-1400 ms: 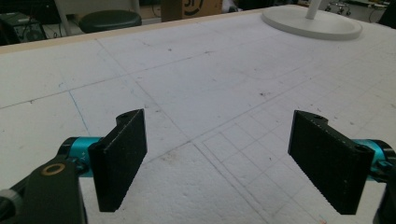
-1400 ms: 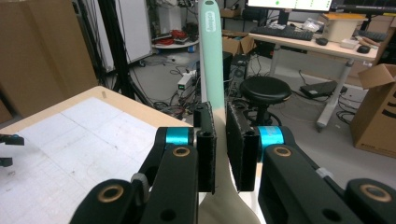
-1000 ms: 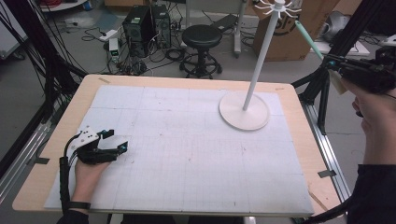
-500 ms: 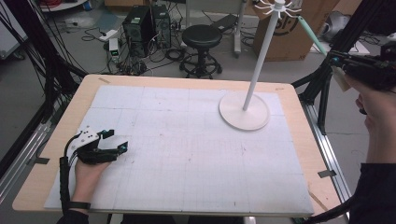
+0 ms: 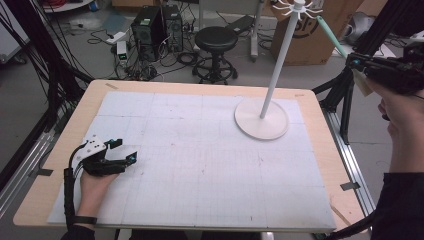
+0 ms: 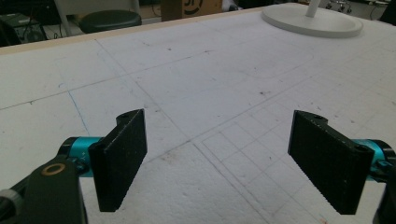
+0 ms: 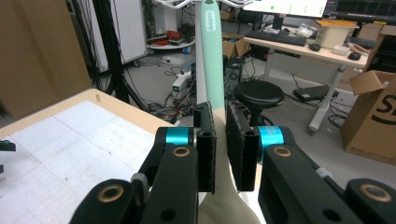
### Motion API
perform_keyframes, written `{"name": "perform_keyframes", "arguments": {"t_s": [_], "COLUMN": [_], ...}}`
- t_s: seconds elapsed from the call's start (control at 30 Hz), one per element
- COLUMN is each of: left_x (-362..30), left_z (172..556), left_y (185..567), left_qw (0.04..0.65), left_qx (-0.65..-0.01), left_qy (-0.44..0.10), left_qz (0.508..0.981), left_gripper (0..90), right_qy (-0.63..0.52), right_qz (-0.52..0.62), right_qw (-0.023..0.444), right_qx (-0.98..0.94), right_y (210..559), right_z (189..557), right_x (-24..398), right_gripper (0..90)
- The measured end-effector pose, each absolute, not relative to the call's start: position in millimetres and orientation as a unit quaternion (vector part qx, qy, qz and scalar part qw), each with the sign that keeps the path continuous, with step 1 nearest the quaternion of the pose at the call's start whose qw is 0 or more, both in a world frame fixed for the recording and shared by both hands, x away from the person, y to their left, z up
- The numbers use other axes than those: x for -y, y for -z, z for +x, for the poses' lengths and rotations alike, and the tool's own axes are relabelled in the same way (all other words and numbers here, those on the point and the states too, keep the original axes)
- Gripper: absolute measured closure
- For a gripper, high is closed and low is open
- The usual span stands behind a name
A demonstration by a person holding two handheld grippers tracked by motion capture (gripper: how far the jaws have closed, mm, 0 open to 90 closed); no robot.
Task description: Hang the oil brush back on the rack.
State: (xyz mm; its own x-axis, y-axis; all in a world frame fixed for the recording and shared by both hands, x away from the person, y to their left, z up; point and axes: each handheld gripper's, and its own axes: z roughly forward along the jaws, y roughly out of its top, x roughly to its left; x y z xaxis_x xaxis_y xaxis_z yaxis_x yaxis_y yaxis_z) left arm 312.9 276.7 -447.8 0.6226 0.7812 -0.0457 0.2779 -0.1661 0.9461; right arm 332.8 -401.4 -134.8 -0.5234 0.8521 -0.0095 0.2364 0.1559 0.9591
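Left gripper: the left gripper point(image 5: 126, 159) rests low on the white mat point(image 5: 200, 165) at the near left of the table point(image 5: 320, 125), its two jaws spread wide with bare mat between them, as the left gripper view point(image 6: 219, 163) shows.
Left hand: one hand point(image 5: 95, 185) wraps the grip from below; the forearm is cut off by the bottom edge.
Right gripper: the right gripper point(image 5: 356, 62) is held up in the air off the table's far right edge; in the right gripper view point(image 7: 220, 140) its two jaws are closed on a spoon-like utensil point(image 7: 212, 60).
Utensil: one, with a pale green handle and a cream lower part; the high view shows the handle point(image 5: 331, 37) pointing up and left toward the stand's top. The lower end is cut off at the bottom of the right gripper view, so its shape is hard to make out.
Stand: one white rack point(image 5: 280, 65), a thin pole on a round base point(image 5: 261, 120) at the far right of the mat; its hooks at the top are partly cropped.
Right hand: one hand point(image 5: 402, 117), its sleeve cut off at the right edge.
Floor beyond: one black stool point(image 5: 216, 42), one cardboard box point(image 5: 305, 37) partly hidden by the pole.
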Motion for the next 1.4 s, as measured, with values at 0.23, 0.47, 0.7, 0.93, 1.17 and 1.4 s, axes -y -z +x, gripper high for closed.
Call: {"name": "perform_keyframes", "arguments": {"t_s": [0.23,0.47,0.7,0.93,1.17,1.4], "left_x": [-277,-276,-276,-276,-276,-276], "left_z": [313,313,313,313,313,313], "left_y": [448,448,448,448,448,448], "left_qw": [0.532,0.533,0.533,0.532,0.532,0.532], "left_qx": [-0.364,-0.365,-0.365,-0.365,-0.364,-0.364], "left_qy": [-0.237,-0.236,-0.237,-0.237,-0.237,-0.237], "left_qz": [0.727,0.726,0.726,0.727,0.727,0.727], "left_gripper": [20.2,20.2,20.3,20.2,20.2,20.2], "right_qy": [-0.519,-0.519,-0.517,-0.514,-0.509,-0.503], "right_qz": [0.390,0.390,0.389,0.388,0.393,0.399], "right_qw": [0.298,0.294,0.294,0.293,0.294,0.287], "right_qx": [-0.700,-0.701,-0.703,-0.707,-0.707,-0.711], "right_y": [135,136,137,139,141,147], "right_z": [335,337,338,340,344,350], "right_x": [400,399,397,393,390,386], "right_gripper": [83.1,83.1,83.1,83.1,83.1,82.6]}}
